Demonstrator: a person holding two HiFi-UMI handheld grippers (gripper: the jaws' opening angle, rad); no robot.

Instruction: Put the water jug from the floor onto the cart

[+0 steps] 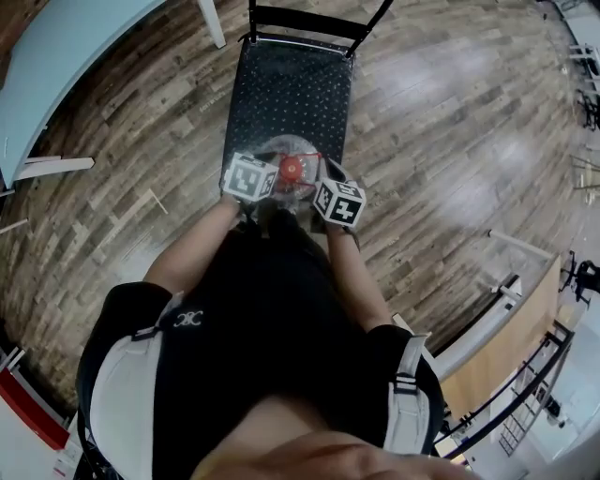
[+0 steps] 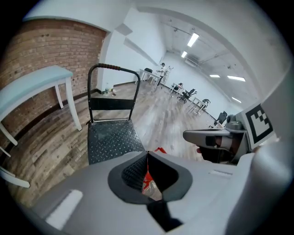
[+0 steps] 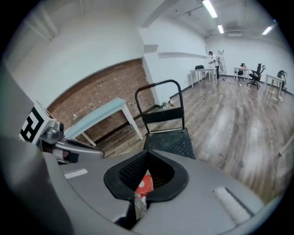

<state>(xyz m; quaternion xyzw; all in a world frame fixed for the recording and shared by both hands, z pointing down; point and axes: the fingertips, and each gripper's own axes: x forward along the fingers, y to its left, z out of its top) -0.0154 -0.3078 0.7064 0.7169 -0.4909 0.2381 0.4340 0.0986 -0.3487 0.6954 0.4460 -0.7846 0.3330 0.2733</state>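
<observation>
The water jug (image 1: 292,171), clear with a red cap, hangs between my two grippers over the near end of the cart's black studded platform (image 1: 291,84). My left gripper (image 1: 272,187) is at its left and my right gripper (image 1: 311,189) at its right, marker cubes outward. In the left gripper view the jaws of the left gripper (image 2: 147,156) meet at their tips, with the jug's red and clear top (image 2: 148,182) behind them. The right gripper (image 3: 148,155) looks the same, closed over the red cap (image 3: 144,183). The jug's body is hidden.
The cart's upright handle (image 1: 309,21) stands at its far end. A pale blue table (image 1: 56,56) sits left by a brick wall (image 2: 41,55), with white slats (image 1: 56,167) on the wood floor. A rail and wooden panel (image 1: 511,352) lie right. Desks and chairs (image 2: 188,94) stand far off.
</observation>
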